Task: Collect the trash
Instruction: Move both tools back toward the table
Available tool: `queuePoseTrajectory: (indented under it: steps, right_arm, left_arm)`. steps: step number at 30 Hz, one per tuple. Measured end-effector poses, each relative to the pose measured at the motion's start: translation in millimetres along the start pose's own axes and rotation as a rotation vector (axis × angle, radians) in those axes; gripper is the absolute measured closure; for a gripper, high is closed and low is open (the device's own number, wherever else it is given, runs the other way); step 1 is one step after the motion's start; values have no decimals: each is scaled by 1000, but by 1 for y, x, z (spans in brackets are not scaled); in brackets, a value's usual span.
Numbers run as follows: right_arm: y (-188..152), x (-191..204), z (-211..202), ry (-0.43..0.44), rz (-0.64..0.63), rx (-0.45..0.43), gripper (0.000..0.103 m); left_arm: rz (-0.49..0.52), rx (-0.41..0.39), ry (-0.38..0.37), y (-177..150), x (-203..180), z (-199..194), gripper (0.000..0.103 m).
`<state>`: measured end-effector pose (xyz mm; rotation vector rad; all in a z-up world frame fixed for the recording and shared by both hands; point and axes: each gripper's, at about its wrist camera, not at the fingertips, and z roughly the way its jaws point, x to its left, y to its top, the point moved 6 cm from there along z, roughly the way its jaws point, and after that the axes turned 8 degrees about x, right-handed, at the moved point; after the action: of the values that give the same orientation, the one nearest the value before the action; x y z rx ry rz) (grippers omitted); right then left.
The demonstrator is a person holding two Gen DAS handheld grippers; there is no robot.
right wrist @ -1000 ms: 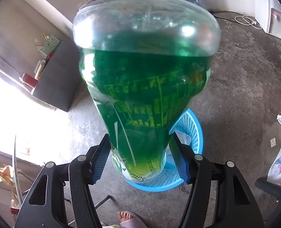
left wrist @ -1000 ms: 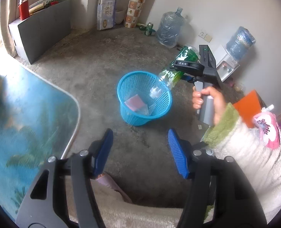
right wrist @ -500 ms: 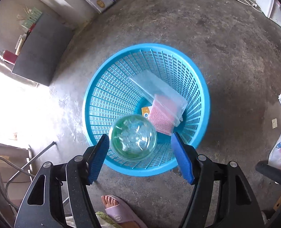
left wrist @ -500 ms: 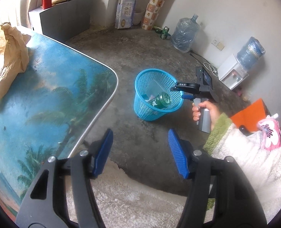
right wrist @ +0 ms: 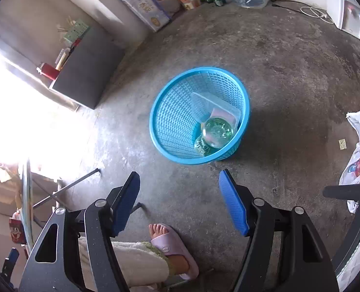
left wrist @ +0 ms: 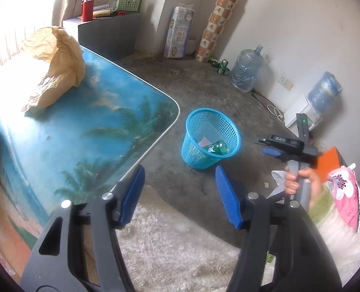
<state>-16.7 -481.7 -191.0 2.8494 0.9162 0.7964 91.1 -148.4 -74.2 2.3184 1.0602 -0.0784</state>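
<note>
Now that the green bottle (right wrist: 216, 131) is lying inside the blue basket (right wrist: 165, 112), no longer clamped, you are carrying the right gripper (right wrist: 180, 199) wide and empty; the left gripper (left wrist: 180, 192), also gaping, is facing the crumpled paper (left wrist: 56, 68) near the table's (left wrist: 107, 126) far edge, likely next.

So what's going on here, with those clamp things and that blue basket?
A person is collecting trash with a handheld gripper in each hand. A green bottle lies in the blue basket on the floor beside a clear packet. Both the left gripper and the right gripper are open and empty. A crumpled paper bag sits on the table.
</note>
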Motion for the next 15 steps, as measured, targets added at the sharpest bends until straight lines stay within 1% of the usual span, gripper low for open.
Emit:
queuePoseTrajectory:
  steps: [2, 4, 6, 7, 9, 11, 15]
  right_arm:
    - [-8, 35, -17, 20, -94, -13, 37]
    - [-17, 77, -36, 60, -201, -38, 37]
    - [-26, 120, -52, 112, -298, -62, 31]
    - [-32, 142, -60, 139, -344, -83, 26]
    - [-47, 186, -68, 193, -445, -92, 22]
    - [-67, 229, -68, 248, -537, -64, 21]
    - [-120, 306, -50, 361, -704, 57, 21]
  left_arm:
    - [-30, -31, 13, -8, 11, -15, 46]
    - [-64, -60, 28, -16, 23, -30, 46]
    - [-103, -90, 46, -23, 40, -46, 46]
    - [-122, -106, 60, -25, 49, -54, 46]
    - [-156, -154, 98, -34, 65, -75, 46]
    - [-189, -212, 145, -42, 81, -97, 46]
    - [-272, -317, 233, -66, 113, -140, 46]
